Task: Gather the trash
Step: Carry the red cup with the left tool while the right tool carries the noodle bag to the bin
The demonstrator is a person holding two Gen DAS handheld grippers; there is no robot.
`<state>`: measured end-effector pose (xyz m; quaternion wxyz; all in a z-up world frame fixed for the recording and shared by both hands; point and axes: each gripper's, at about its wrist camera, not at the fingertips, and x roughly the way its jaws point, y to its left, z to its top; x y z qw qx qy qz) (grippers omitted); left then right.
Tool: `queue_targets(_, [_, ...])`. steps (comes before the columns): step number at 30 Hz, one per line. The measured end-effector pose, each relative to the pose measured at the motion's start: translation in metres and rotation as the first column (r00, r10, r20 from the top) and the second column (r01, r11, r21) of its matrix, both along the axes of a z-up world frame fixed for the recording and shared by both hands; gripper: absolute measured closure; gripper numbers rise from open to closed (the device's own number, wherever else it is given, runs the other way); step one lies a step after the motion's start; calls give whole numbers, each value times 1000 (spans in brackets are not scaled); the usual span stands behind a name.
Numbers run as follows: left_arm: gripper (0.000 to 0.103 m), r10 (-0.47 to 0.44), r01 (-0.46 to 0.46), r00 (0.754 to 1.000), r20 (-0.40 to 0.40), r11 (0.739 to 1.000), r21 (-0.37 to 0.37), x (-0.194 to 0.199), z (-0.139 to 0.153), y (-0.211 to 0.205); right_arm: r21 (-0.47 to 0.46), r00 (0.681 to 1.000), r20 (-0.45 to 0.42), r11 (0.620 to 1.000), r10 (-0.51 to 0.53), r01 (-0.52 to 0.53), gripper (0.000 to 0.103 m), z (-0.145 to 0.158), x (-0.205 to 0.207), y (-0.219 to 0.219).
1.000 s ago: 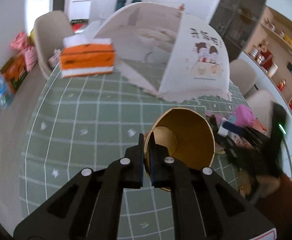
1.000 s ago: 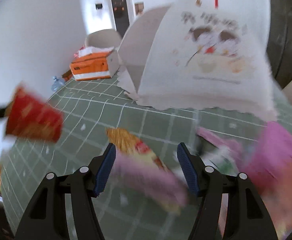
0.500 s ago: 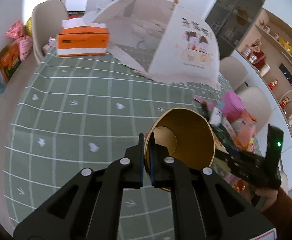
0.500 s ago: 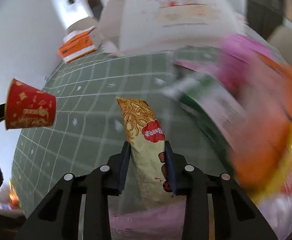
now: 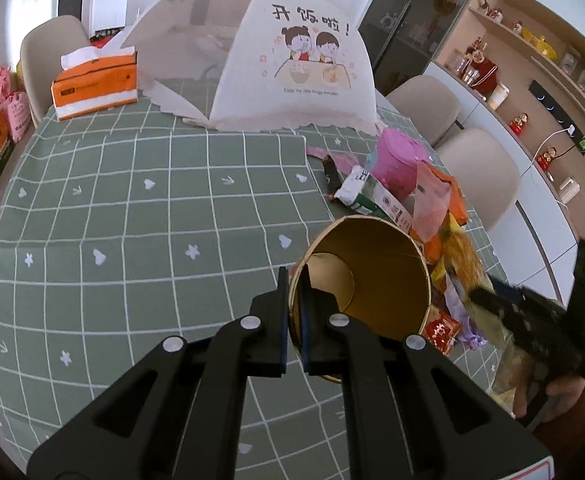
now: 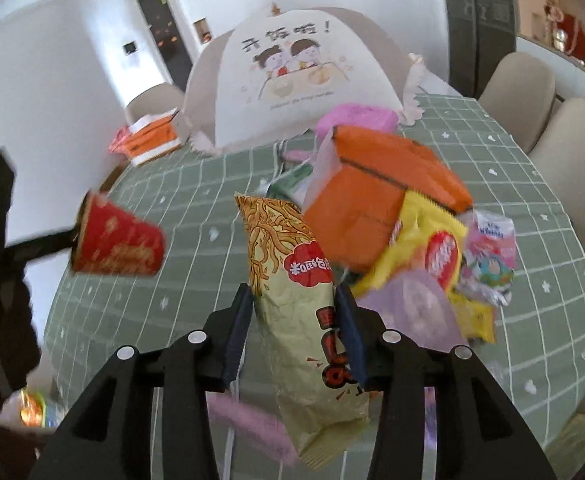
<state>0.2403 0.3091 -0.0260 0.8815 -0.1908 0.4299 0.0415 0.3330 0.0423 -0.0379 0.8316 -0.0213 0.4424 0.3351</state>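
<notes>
My left gripper [image 5: 292,280] is shut on the rim of a paper cup [image 5: 372,280], gold inside and red outside, held tilted above the green checked tablecloth [image 5: 132,220]. The same cup [image 6: 118,242] shows at the left of the right wrist view. My right gripper [image 6: 294,294] has a golden noodle snack bag [image 6: 280,232] between its pads, which press on both sides of it, and the jaws are opening. Just beyond lies a trash pile [image 5: 432,208]: an orange packet [image 6: 372,184], a yellow wrapper [image 6: 424,240], a green carton [image 5: 372,196] and a pink bag [image 6: 356,118].
A white mesh food cover [image 5: 292,72] with a cartoon print stands at the back of the table. An orange tissue box [image 5: 94,84] sits at the back left. Beige chairs [image 5: 476,168] ring the table, with shelves along the right wall.
My right gripper went from wide open over blurred wrappers to gripping the noodle snack bag and swung with it. The left gripper kept the cup and shifted across the table.
</notes>
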Motion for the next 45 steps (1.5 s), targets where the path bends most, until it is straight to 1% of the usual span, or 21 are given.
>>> queue_targets(3, [99,2,-2,1000,15,1000,-3,0,3,-3,-15,999,-7,999,52,-53,61,-7,-20,-5])
queue_targets(5, [99,11,-11,1000,11,1000,-6,0,4,-5,30,996,-34,996,85,-84,58,-16,-28,-11])
queue_targets(7, [99,-11,11,1000,23,1000,-5,-1,8,-10,42,997,-32,997,70,-69,53,-24,-34,-13])
queue_targets(9, [99,-18,18,999,29,1000,24,-3,9,-15,31,999,-3,998,49,-49,52,-28,-42,-16])
queue_targets(12, [99,-19,19,1000,20,1000,1,-4,8,-17,7,999,-9,999,52,-52,52,-32,-50,-18])
queue_targets(15, [99,-22,21,999,28,1000,13,-9,9,-20,-38,997,-13,997,71,-72,51,-34,-61,-17])
queue_targets(19, [99,-22,22,999,30,1000,18,-15,9,-21,-56,992,16,991,124,-123,52,-36,-71,-7])
queue_targets(22, [99,-11,10,1000,26,1000,26,-19,8,-21,-83,985,12,982,170,-169,51,-43,-74,8])
queue_targets(24, [99,-10,9,1000,27,1000,23,-22,8,-19,-128,977,4,969,211,-209,52,-53,-76,22])
queue_targets(27, [99,-9,8,1000,28,1000,25,-25,7,-19,-198,975,-18,955,222,-222,51,-71,-74,34])
queue_targets(28, [99,-10,10,1000,29,1000,28,-26,8,-19,-209,976,-10,954,216,-213,59,-72,-73,33])
queue_targets(29, [99,-12,11,999,32,999,31,-26,9,-20,-200,979,-10,959,204,-202,70,-70,-72,31])
queue_targets(30, [99,-17,16,999,41,999,34,-27,11,-21,-159,981,-26,968,193,-194,73,-65,-70,25])
queue_targets(31, [99,-22,20,998,52,999,36,-28,14,-22,-98,984,-33,980,174,-176,75,-55,-68,17])
queue_targets(32, [99,-27,24,998,61,999,38,-29,17,-24,-51,988,-23,987,153,-154,75,-44,-68,8])
queue_targets(33, [99,-34,31,996,76,999,43,-30,20,-26,-30,992,-3,991,129,-129,75,-32,-67,0])
queue_targets(36, [99,-57,53,993,105,998,43,-28,29,-38,-11,996,50,997,71,-70,76,-2,-67,-20])
queue_targets(39, [99,-104,101,986,130,994,33,-21,40,-59,13,995,100,1000,-3,1,76,25,-70,-49])
queue_targets(42, [99,-182,176,972,152,983,48,-12,53,-95,30,983,157,995,-94,91,76,47,-81,-89])
queue_targets(45, [99,-288,281,941,178,958,64,-5,65,-144,43,963,193,982,-189,184,76,62,-91,-139])
